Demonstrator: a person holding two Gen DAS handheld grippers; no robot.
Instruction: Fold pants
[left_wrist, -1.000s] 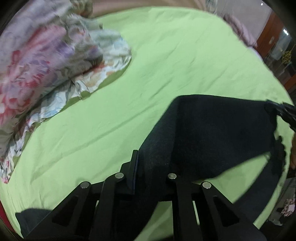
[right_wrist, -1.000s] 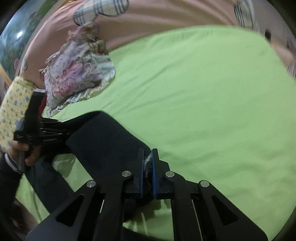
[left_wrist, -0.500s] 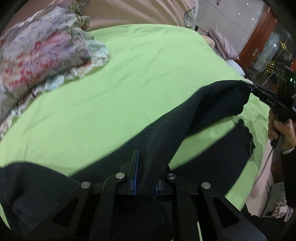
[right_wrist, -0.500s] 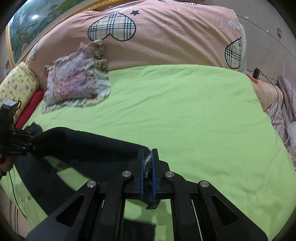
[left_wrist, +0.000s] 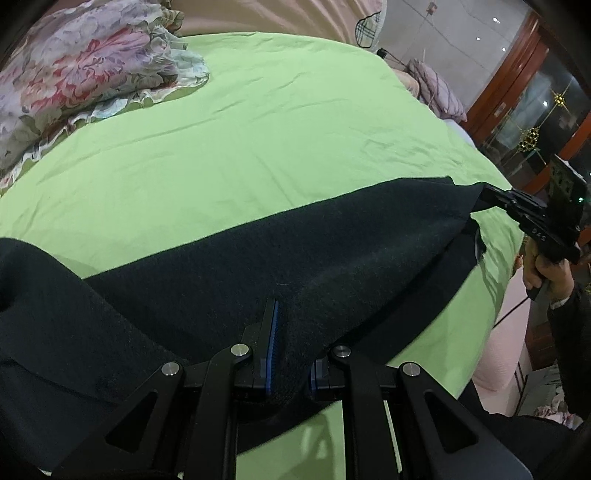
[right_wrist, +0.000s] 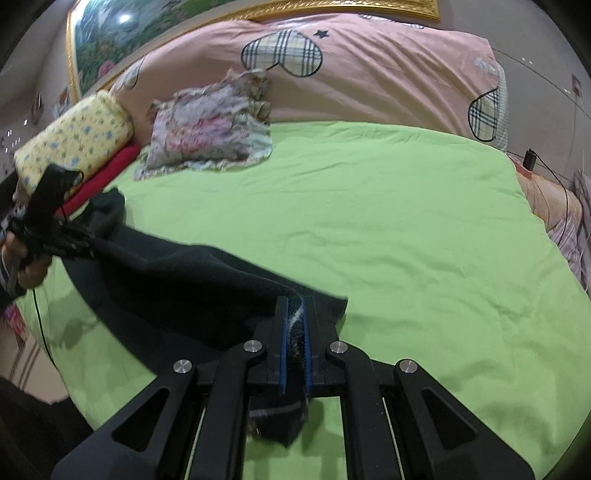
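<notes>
Both sets of jaws are clamped on the pants: the left gripper pinches a thick fold of the dark cloth between its blue pads, and the right gripper bites an edge that shows a pale lining. The pants hang stretched between the two grippers, low over the green sheet, with slack cloth drooping onto the near edge of the sheet below them. In the left view the far end of the pants runs out to the other gripper, held in a bare hand past the sheet's right edge. Farther back on the sheet lies a floral cloth, bunched near the sheet's far left corner. Behind the sheet rises a pink quilt with plaid hearts, and beside the floral cloth sits a yellow dotted pillow on something red. Above the quilt hangs a gilt-framed picture; off the sheet's right side stands a wooden glass-fronted cabinet.
</notes>
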